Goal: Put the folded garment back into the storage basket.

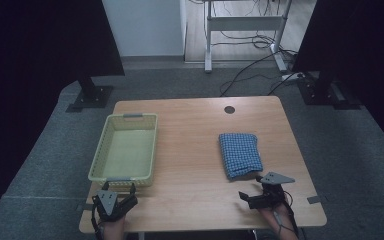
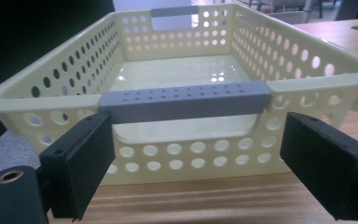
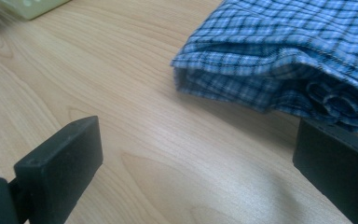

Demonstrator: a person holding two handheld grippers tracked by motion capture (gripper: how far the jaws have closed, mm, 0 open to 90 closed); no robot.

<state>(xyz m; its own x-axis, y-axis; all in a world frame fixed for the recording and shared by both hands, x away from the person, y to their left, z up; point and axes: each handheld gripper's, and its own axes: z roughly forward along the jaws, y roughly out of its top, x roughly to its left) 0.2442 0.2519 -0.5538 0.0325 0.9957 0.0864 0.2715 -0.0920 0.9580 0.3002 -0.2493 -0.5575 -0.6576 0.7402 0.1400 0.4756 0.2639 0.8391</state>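
Note:
A pale yellow perforated basket (image 1: 100,157) with grey handles stands on the left of the wooden table (image 1: 190,150). It holds nothing. My left gripper (image 1: 117,190) is open just short of the basket's near end. In the left gripper view, the jaws stand wide on either side of the near grey handle (image 2: 186,100), below the basket wall (image 2: 307,60). A folded blue checked cloth (image 1: 240,154) lies on the right. My right gripper (image 1: 249,188) is open at the cloth's near end. In the right gripper view, the cloth (image 3: 279,56) lies just beyond the jaws.
A dark round hole (image 1: 229,109) sits near the table's far edge. Beyond the table are a white desk frame (image 1: 240,22), floor cables (image 1: 252,70) and two black stand bases (image 1: 90,95) (image 1: 325,92). Bare wood lies between basket and cloth.

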